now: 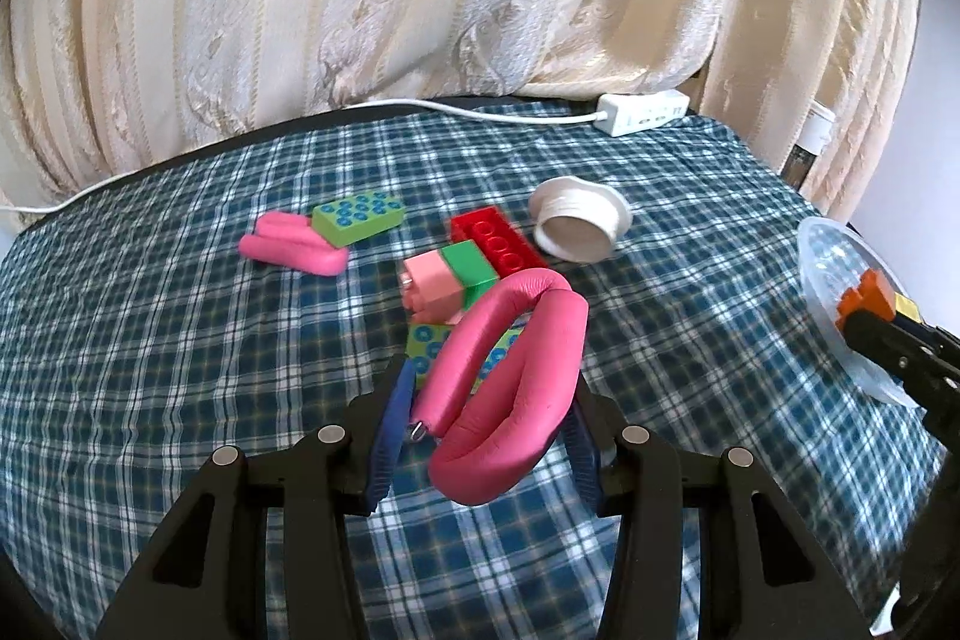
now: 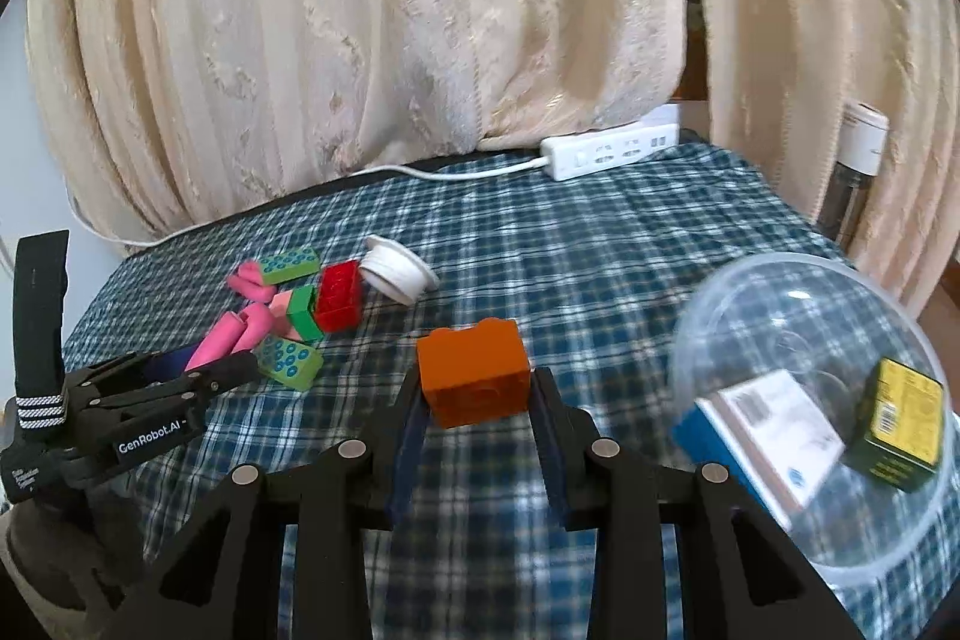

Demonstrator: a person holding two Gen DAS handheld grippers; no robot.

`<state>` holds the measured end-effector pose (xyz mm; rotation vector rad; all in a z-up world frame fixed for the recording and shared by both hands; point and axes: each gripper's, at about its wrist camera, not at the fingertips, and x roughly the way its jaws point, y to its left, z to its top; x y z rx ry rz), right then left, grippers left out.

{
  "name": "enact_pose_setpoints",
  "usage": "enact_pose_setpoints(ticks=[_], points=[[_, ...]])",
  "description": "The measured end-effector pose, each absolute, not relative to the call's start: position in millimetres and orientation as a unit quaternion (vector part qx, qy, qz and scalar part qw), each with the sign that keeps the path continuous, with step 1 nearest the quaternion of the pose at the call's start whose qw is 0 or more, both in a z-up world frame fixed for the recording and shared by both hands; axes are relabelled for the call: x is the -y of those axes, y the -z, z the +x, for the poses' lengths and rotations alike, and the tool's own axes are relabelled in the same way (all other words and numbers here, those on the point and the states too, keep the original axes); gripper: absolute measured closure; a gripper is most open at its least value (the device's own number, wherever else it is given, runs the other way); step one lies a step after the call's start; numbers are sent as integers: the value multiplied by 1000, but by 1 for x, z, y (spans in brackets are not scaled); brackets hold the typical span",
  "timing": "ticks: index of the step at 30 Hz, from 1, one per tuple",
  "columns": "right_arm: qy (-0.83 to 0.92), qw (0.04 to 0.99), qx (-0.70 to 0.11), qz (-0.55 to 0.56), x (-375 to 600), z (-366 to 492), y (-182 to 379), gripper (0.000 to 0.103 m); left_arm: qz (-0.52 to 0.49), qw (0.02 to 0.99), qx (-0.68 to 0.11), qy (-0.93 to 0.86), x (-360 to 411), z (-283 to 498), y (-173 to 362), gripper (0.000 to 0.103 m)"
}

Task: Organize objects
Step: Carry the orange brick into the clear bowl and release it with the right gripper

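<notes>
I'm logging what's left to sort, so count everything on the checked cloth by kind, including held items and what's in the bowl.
Pink foam rollers: 2
Toy blocks, pink-green pair as one: 5
White lid: 1
Clear bowl: 1
Boxes in bowl: 2
Power strip: 1
Total: 12

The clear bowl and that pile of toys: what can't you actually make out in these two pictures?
- Clear bowl: right wrist view, its bottom edge is hidden by the right claw; labels on the blue box and yellow box are too blurred to read.
- Left wrist view: the dotted green block is mostly hidden by the bent pink foam roller in the left claw.
- Bottle: half hidden by the curtain.
</notes>
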<state>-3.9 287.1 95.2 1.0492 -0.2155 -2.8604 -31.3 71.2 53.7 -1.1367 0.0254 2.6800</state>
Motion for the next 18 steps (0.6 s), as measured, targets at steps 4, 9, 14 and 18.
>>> enact_pose_setpoints(ticks=[4,9,14,18], points=[[938,22,83,336,-307,11,-99,67,-381,126,-13,-916,-80,-26,-61,55],[939,0,100,328,-332,26,-101,67,-376,139,-23,-916,-96,-21,-68,55],[939,-15,111,324,-352,44,-101,67,-372,151,-34,-915,-112,-14,-73,55],[938,-30,117,323,-370,59,-99,67,-370,161,-41,-914,-125,-11,-76,55]])
